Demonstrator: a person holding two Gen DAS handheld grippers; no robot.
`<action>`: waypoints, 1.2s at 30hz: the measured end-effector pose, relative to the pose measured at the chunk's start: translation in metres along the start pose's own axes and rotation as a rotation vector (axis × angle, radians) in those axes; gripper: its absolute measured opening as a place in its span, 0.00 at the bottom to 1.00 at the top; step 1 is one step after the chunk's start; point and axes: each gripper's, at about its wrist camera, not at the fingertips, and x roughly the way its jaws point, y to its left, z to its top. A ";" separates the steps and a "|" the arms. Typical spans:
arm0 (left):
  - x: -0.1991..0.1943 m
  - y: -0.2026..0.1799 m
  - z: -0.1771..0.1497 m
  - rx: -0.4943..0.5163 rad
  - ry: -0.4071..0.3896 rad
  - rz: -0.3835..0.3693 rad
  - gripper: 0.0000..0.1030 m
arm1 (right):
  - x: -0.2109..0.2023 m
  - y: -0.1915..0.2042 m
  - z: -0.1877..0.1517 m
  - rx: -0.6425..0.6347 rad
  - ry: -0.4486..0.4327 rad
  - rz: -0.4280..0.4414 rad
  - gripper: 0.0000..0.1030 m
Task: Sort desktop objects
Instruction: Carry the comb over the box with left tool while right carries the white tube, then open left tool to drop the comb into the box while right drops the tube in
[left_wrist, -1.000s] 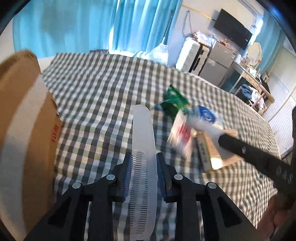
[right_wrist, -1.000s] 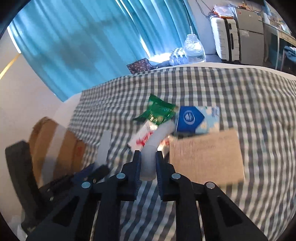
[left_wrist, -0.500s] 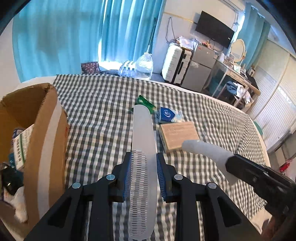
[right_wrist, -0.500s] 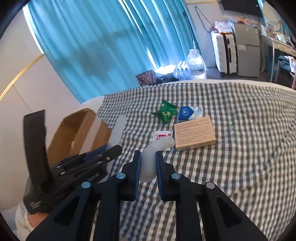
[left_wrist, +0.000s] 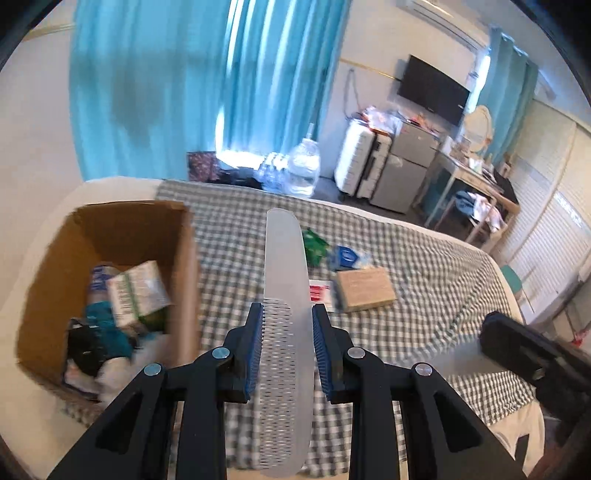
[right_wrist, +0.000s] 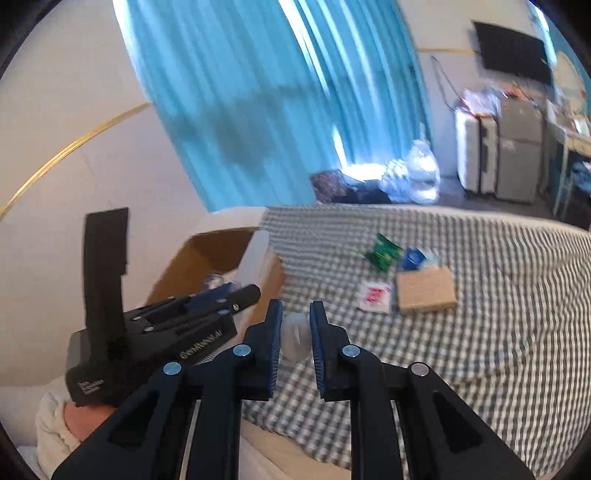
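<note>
My left gripper (left_wrist: 287, 314) is shut on a translucent white comb (left_wrist: 284, 266) and holds it high above the checked bed, just right of an open cardboard box (left_wrist: 184, 236). My right gripper (right_wrist: 295, 321) is shut on a white tube (right_wrist: 295, 338), seen end-on. The right gripper also shows at the right of the left wrist view (left_wrist: 532, 358). The left gripper shows at the left of the right wrist view (right_wrist: 166, 325), beside the box (right_wrist: 218, 251). On the bed lie a green packet (right_wrist: 384, 254), a blue tissue pack (right_wrist: 415, 258), a red-and-white sachet (right_wrist: 375, 295) and a brown box (right_wrist: 424, 290).
The cardboard box holds several items, among them a green-and-white carton (left_wrist: 136, 291). The checked bedspread (left_wrist: 424, 325) ends at a white edge near me. Beyond the bed stand teal curtains (left_wrist: 147, 85), a water jug (left_wrist: 303, 171), suitcases (left_wrist: 364, 162) and a desk (left_wrist: 476, 184).
Both grippers have risen and pulled back from the items on the bed. The cardboard box's inside has come into view at the left. Each gripper still holds its object.
</note>
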 end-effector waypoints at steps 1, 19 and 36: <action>-0.005 0.009 0.000 -0.011 -0.008 0.007 0.25 | 0.001 0.009 0.004 -0.012 -0.004 0.013 0.14; -0.005 0.160 -0.016 -0.150 0.027 0.146 0.25 | 0.137 0.065 -0.032 -0.193 0.229 0.096 0.12; 0.017 0.130 -0.031 -0.151 0.070 0.097 0.25 | 0.176 0.001 -0.206 -0.339 0.611 0.120 0.12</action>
